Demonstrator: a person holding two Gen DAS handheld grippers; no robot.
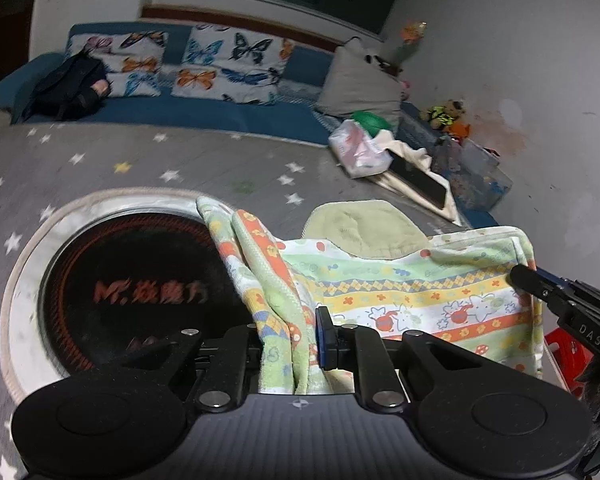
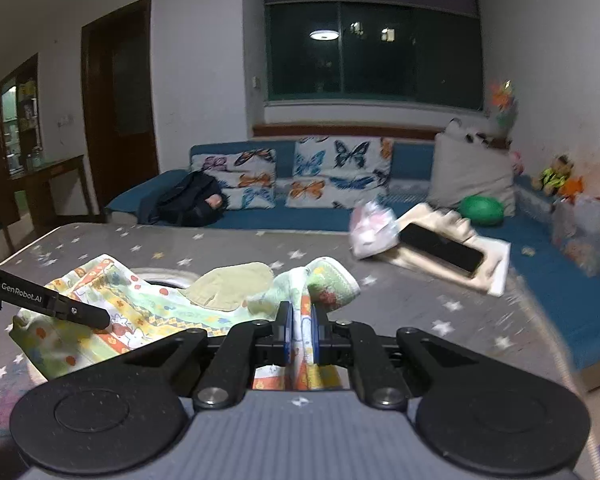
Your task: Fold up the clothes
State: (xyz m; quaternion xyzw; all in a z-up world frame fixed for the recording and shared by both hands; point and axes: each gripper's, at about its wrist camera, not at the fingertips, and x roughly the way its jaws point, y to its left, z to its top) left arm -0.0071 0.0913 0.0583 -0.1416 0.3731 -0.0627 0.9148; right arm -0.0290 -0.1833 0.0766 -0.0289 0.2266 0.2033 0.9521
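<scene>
The left wrist view sits just behind the left tongs (image 1: 288,340), tilted steeply down at the desk (image 1: 140,160), close to the patterned cloth (image 1: 420,292). The right wrist view sits behind the right tongs (image 2: 301,336), facing more level toward the far sofa (image 2: 260,216) and window (image 2: 372,44). Both share the cloth, desk, sofa and each other's tongs.

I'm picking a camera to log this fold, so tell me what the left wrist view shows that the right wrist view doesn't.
Only the left wrist view shows the round black cooktop set in the table and a red object at its right edge. Only the right wrist view shows the dark wooden door and the window. Both show the patterned baby garment, the blue sofa and each hand-held gripper shut on cloth.
</scene>
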